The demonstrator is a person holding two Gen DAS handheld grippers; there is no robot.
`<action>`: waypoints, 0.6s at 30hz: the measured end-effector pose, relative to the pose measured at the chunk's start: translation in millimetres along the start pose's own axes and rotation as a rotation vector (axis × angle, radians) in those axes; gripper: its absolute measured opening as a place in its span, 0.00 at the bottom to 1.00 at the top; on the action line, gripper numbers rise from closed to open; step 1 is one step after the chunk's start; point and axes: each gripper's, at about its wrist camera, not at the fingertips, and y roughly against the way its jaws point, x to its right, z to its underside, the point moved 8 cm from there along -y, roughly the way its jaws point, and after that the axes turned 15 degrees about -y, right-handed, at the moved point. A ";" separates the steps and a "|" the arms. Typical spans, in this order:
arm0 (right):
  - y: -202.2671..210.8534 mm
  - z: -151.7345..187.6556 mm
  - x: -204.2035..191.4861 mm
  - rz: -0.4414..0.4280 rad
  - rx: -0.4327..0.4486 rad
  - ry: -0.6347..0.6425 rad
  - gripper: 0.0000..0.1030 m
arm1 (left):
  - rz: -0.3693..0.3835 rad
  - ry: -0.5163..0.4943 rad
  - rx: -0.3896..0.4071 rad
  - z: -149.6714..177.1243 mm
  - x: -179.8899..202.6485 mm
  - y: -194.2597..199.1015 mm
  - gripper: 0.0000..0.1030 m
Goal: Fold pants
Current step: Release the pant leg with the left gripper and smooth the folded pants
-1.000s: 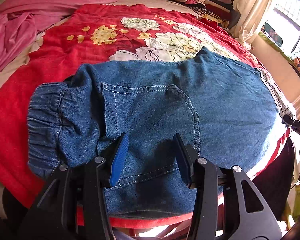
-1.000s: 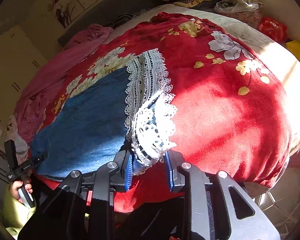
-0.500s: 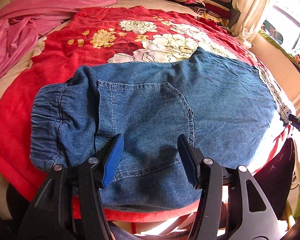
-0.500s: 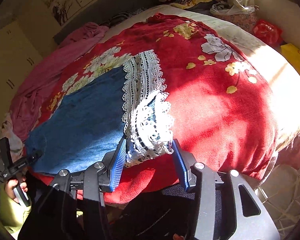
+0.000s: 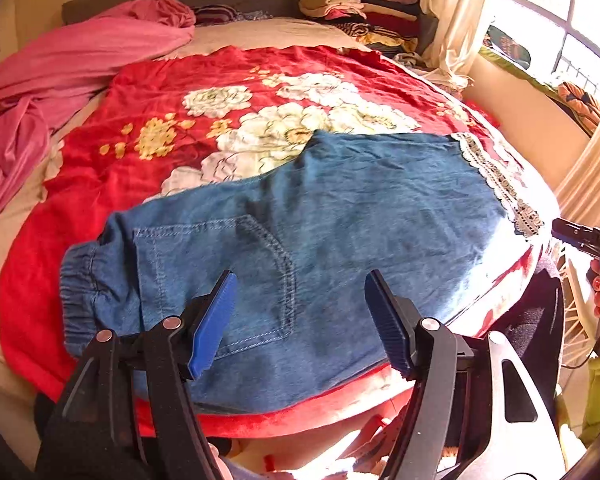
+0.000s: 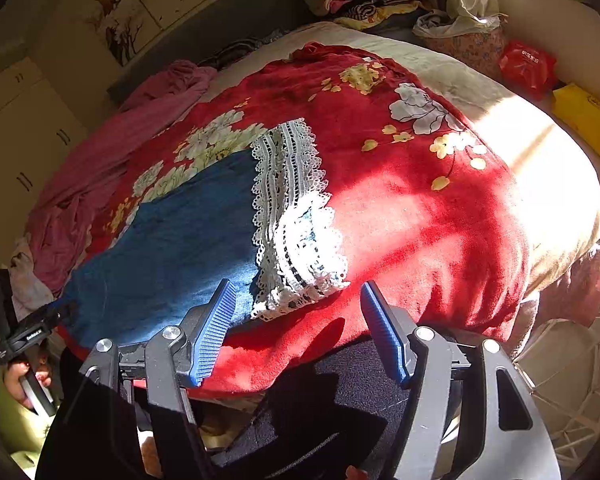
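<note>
On red floral blanket (image 5: 180,92) — denim pants (image 5: 340,208) flat, left gripper (image 5: 300,312) and right gripper (image 6: 296,328) both spread, empty.

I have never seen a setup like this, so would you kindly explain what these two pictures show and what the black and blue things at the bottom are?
Each picture comes from a camera mounted on a hand-held gripping tool; a person carries one in each hand. The left tool looks over the waistband end of the denim pants; the right tool faces the white lace hem. The pants lie flat on a red floral blanket on a bed. Both tools are open and hold nothing. A pink sheet lies beyond.
</note>
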 end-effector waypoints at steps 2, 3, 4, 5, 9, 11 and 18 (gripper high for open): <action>1.8 -1.1 -3.0 -0.014 0.018 -0.007 0.65 | 0.008 -0.031 0.009 -13.2 10.3 -1.6 0.60; 2.2 -2.0 -5.4 -0.025 0.026 -0.010 0.68 | 0.013 -0.047 0.011 -19.7 15.5 -3.4 0.60; 2.2 -2.4 -8.1 -0.032 0.030 -0.008 0.69 | 0.016 -0.060 0.013 -26.4 19.9 -5.6 0.61; 1.7 -2.7 -10.7 -0.034 0.033 -0.003 0.70 | 0.020 -0.073 0.015 -33.3 24.0 -8.6 0.62; -0.7 -3.0 -18.9 -0.030 0.050 0.034 0.71 | 0.048 -0.129 0.026 -61.4 44.1 -19.4 0.64; -1.7 -4.1 -17.2 -0.018 0.059 0.034 0.71 | 0.067 -0.158 0.026 -76.2 54.9 -27.7 0.65; -8.6 -20.0 -14.6 -0.025 0.072 0.006 0.71 | 0.123 -0.283 0.013 -128.1 93.3 -63.7 0.66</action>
